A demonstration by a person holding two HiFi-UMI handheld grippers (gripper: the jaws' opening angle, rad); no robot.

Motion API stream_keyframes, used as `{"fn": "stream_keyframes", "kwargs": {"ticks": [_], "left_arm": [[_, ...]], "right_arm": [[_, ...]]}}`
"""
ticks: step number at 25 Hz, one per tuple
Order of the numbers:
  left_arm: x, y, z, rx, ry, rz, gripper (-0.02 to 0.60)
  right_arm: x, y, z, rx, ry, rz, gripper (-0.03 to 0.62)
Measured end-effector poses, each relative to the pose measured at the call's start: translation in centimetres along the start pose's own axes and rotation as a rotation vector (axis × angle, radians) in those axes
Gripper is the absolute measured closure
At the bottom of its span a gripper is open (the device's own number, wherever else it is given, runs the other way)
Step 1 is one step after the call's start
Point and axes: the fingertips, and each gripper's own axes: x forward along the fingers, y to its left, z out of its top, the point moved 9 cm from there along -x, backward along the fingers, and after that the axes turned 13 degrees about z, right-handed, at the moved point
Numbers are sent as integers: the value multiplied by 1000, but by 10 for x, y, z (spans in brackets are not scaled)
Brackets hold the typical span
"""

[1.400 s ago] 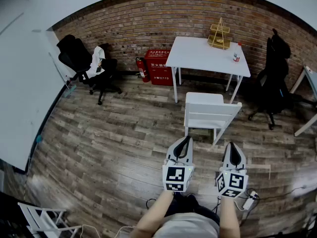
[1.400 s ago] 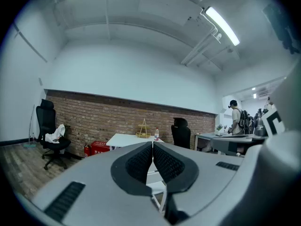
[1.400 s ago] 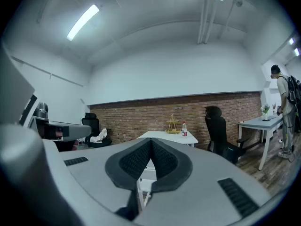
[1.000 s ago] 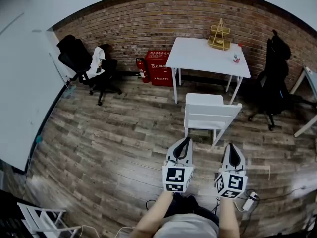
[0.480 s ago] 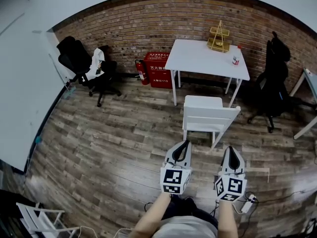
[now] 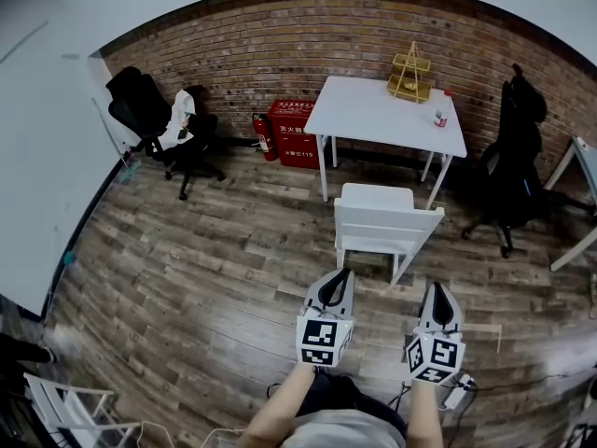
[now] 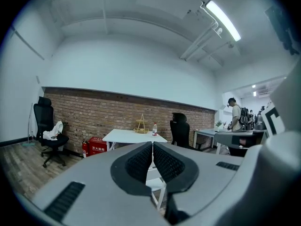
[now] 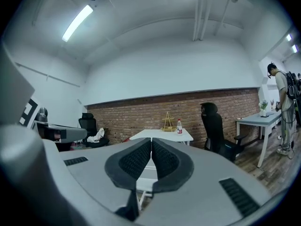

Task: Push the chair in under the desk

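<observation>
Chair [image 6: 387,220] stands pulled out just in front of the white desk [image 6: 373,110], backrest toward the person, untouched. Left gripper [image 6: 341,276] and right gripper [image 6: 437,290]: jaws pressed together, nothing held, both short of the backrest. Risk: an uneven push skews the chair into a desk leg; narrow tips slip off the backrest. Front chair legs hidden behind the backrest

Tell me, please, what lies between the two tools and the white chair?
Only bare wooden floor, seen in the head view; the left tool and right tool, both shut, are short of the chair.
</observation>
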Motion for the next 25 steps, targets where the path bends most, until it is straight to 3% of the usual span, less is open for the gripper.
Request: {"fn": "stream_keyframes", "kwargs": {"ticks": [14, 25], "left_arm": [[13, 1, -9, 8, 41, 70, 561], [74, 13, -8, 10, 61, 68, 561]], "right_arm": [[18, -25, -13, 37, 41, 36, 577], [73, -47, -11, 35, 54, 32, 577]]}}
